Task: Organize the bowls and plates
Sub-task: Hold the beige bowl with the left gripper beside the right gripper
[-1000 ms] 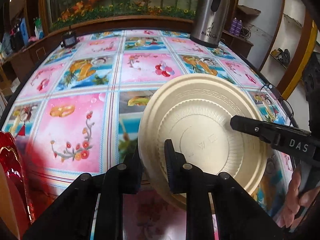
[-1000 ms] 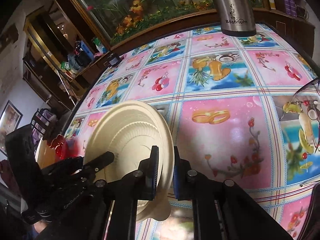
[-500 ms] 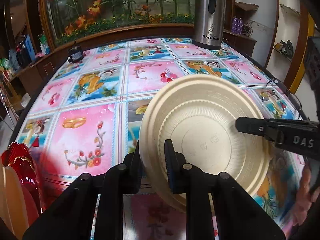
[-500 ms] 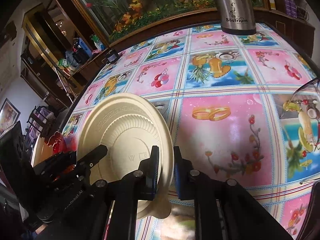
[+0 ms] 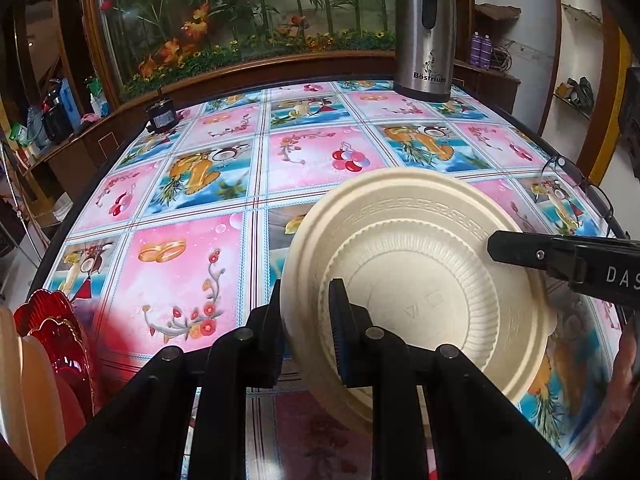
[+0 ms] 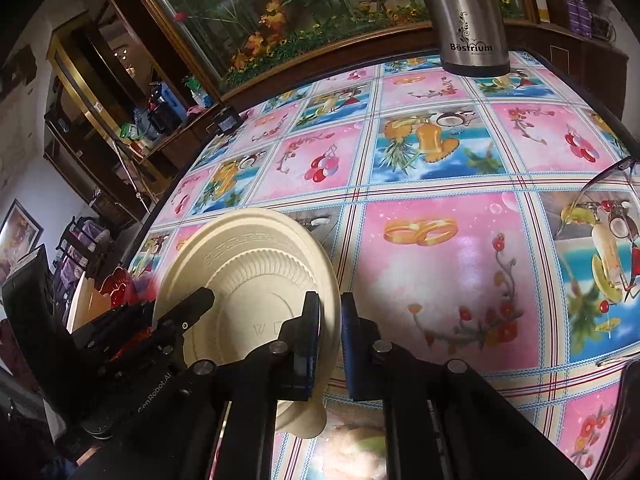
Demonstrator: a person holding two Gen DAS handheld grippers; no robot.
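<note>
A cream plastic plate is held on edge above the table, its underside facing the cameras. My left gripper is shut on its left rim. My right gripper is shut on its right rim; the plate shows there too. The right gripper's finger shows in the left wrist view. Red and cream plates stand upright in a row at the lower left, also in the right wrist view.
The table has a pink and blue patterned cloth. A steel thermos stands at the far edge. Eyeglasses lie at the right edge. A small black device sits at the far left. A wooden cabinet with flowers is behind.
Both grippers and the plate have risen and tilted back a little, so more of the table's far side shows. The upright plates at the lower left have come further into view.
</note>
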